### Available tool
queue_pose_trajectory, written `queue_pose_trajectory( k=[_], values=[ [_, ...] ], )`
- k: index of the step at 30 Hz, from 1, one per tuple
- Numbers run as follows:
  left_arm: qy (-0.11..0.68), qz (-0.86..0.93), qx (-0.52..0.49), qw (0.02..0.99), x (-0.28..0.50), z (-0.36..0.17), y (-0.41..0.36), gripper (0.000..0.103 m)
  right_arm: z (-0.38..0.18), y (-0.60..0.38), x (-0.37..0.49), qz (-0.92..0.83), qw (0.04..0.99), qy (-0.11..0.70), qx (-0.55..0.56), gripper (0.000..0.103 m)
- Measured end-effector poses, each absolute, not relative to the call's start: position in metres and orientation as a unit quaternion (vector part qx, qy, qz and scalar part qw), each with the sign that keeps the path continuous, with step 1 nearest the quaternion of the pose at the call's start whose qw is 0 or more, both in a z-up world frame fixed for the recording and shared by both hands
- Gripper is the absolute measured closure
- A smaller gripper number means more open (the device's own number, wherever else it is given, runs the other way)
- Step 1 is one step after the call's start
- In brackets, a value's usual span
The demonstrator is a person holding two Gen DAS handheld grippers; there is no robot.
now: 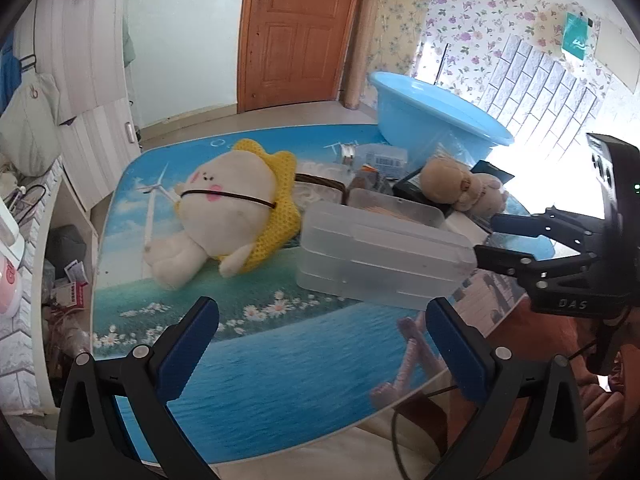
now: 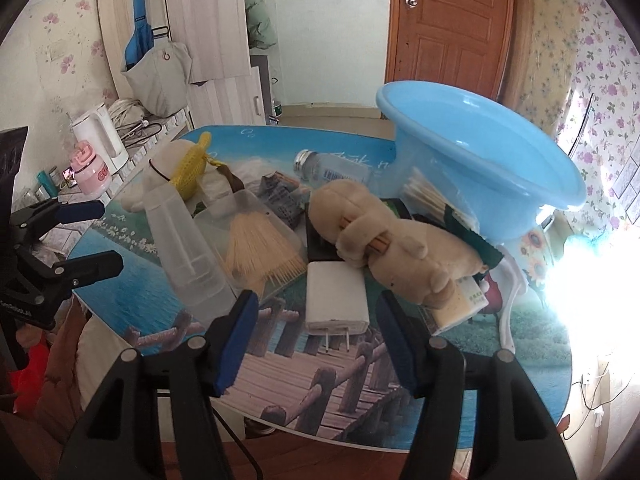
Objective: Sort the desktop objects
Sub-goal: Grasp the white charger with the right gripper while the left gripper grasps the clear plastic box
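Left gripper (image 1: 320, 344) jaws spread wide over bare surface (image 1: 280, 360), right gripper (image 2: 316, 340) jaws parted, nothing pinched, white charger (image 2: 336, 296) just beyond between them, tan plush (image 2: 384, 236) farther, blue basin (image 2: 480, 152) beyond right.

White plush doll (image 1: 224, 216) in yellow knit hood: on its side, centre-left in left wrist view, dark cord across face. Frosted plastic box (image 1: 380, 260): lying just right of doll. Clear tray of toothpicks (image 2: 260, 240): centre in right wrist view. White charger (image 2: 336, 300): flat, prongs toward lower edge. Tan plush bear (image 2: 384, 240): lying right of centre. Blue basin (image 2: 480, 152): upper right, tilted.
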State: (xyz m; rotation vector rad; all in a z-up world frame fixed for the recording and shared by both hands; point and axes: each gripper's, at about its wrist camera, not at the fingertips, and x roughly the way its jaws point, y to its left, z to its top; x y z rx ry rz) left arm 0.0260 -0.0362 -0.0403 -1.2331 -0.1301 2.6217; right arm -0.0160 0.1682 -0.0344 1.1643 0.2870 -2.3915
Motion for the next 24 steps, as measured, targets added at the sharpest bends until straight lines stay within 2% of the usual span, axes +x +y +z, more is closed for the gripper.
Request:
queue_pose_trajectory(
  k=[6,17,24],
  values=[
    [-0.027,0.895,-0.426,0.132,0.029,-0.04,-0.019,0.0,-0.04,0.147,-0.01,-0.85,0.275,0.11,0.437,0.043],
    [-0.033,0.892,-0.432,0.13,0.029,-0.035,-0.012,0.0,-0.045,0.132,0.002,-0.812,0.352,0.072,0.459,0.046],
    [-0.025,0.888,-0.444,0.115,0.013,-0.039,0.009,0.0,-0.035,0.16,-0.003,-0.848,0.295,0.071,0.434,0.046]
  ],
)
